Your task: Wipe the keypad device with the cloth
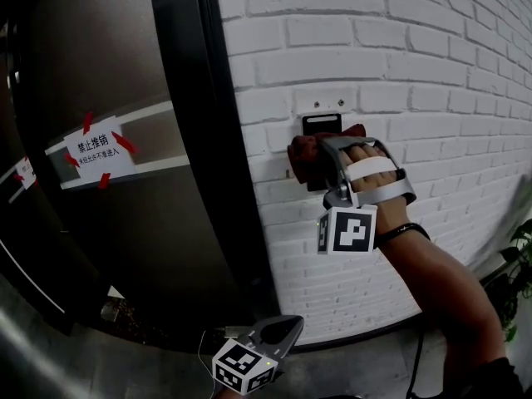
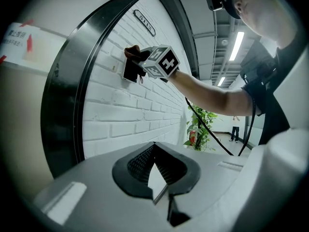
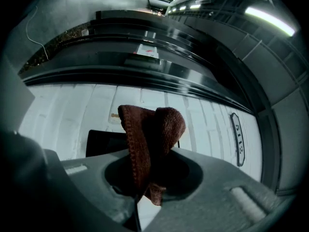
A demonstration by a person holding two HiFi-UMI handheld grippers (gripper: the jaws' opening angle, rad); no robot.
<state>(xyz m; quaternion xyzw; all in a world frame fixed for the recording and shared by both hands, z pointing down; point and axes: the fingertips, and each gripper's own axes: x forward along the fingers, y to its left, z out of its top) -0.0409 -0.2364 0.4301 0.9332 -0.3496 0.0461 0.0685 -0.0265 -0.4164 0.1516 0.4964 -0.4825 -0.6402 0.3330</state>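
Note:
A black keypad device [image 1: 321, 125] is mounted on the white brick wall [image 1: 416, 73]. My right gripper [image 1: 320, 158] is shut on a reddish-brown cloth [image 1: 304, 151] and presses it against the device's lower part. In the right gripper view the cloth [image 3: 150, 137] stands bunched between the jaws of the gripper [image 3: 145, 180], hiding most of the device [image 3: 102, 142]. The left gripper view shows the device [image 2: 129, 72], the cloth [image 2: 134, 52] and the right gripper [image 2: 145, 64] from below. My left gripper [image 1: 287, 327] hangs low, away from the wall, shut with nothing in it [image 2: 154, 153].
A dark curved metal door frame [image 1: 208, 140] runs left of the device. A white sign held by red tape [image 1: 98, 152] is stuck on the door. A potted plant [image 1: 519, 252] stands at the right. An oval number plate [image 3: 235, 139] is on the wall.

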